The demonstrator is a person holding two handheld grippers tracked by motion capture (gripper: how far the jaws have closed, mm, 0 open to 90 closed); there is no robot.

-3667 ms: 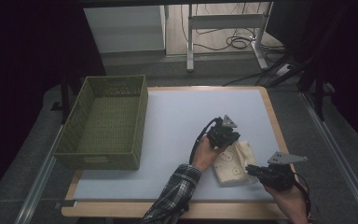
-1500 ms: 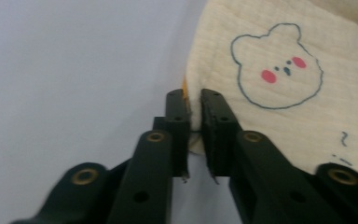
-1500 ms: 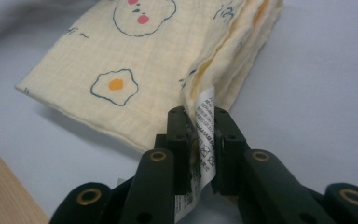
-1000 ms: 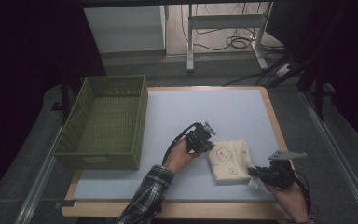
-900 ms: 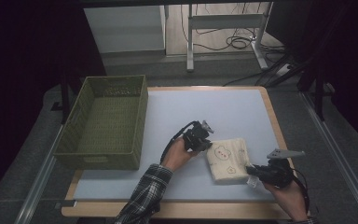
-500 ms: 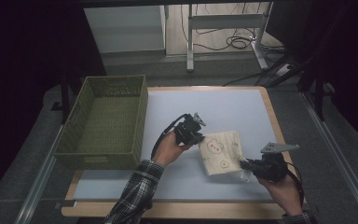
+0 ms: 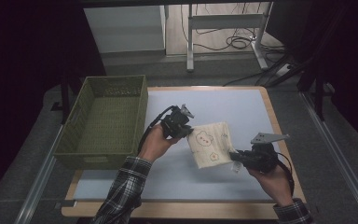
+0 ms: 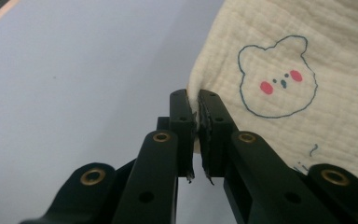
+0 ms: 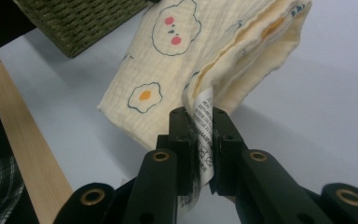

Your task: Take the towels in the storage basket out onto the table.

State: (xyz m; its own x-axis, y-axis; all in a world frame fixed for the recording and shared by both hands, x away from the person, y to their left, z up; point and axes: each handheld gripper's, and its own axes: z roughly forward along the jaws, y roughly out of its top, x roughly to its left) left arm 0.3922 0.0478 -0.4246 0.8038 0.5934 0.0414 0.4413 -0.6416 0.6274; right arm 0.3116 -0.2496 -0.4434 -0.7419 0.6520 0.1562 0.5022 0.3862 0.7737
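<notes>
Two grippers share one folded cloth, and I have it lifted between them over the right half of the desk point(image 7: 223, 100). At the far left, a green woven basket point(image 7: 103, 122) sits along the desk's left edge, hanging partly past it, well apart from the cloth. Next comes my left gripper point(image 7: 186, 131), near the middle of the desk; its fingers point(image 8: 182, 122) are pressed together on the left edge of the cream cloth point(image 7: 212, 144), and in the left gripper view the fabric's hem runs straight down between the two black pads. Just beside that pinch a blue-outlined bear face with pink cheeks is printed on the cloth. The cloth hangs tilted between my hands, its upper edge toward the far side of the desk and its lower edge toward the near-right corner; the right gripper view shows pale desk and shadow underneath its layered fold. At the right, my right gripper point(image 7: 236, 158) holds the lower right corner: its fingers point(image 9: 181, 128) are clamped on the white care label point(image 9: 203, 122) sewn there. A fried-egg print shows on the cloth near that corner.
</notes>
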